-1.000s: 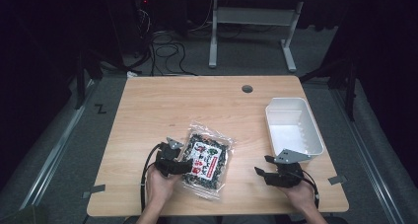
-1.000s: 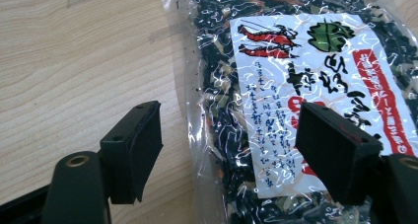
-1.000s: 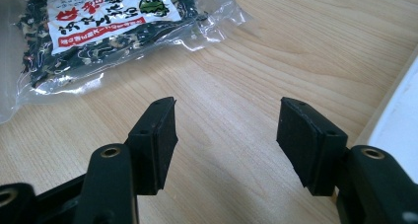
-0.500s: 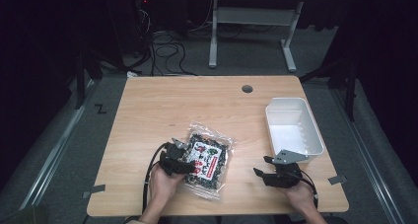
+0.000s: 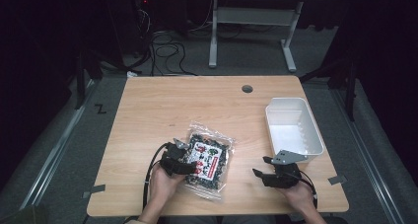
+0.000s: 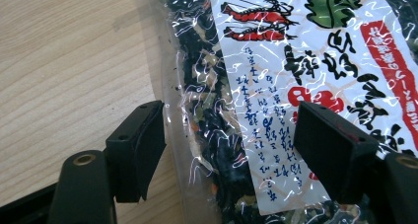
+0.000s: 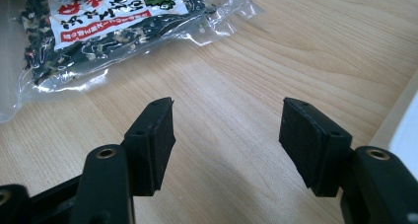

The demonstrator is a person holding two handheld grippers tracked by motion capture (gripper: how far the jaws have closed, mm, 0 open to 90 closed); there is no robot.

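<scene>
- Now my left gripper [image 6: 229, 150] stands with jaws apart, straddling the left edge of the seaweed packet [image 6: 276, 86] at lower centre of the high view.
- My right gripper [image 7: 226, 140] gapes, nothing between, over bare table [image 7: 276, 51].
- Packet looks light, crinkly and slippery; I'd pinch the flat sealed margin.

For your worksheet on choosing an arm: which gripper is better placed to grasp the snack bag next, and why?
Left. The left gripper has its open jaws straddling the snack bag edge. The right gripper sits apart, open over bare table.
</scene>
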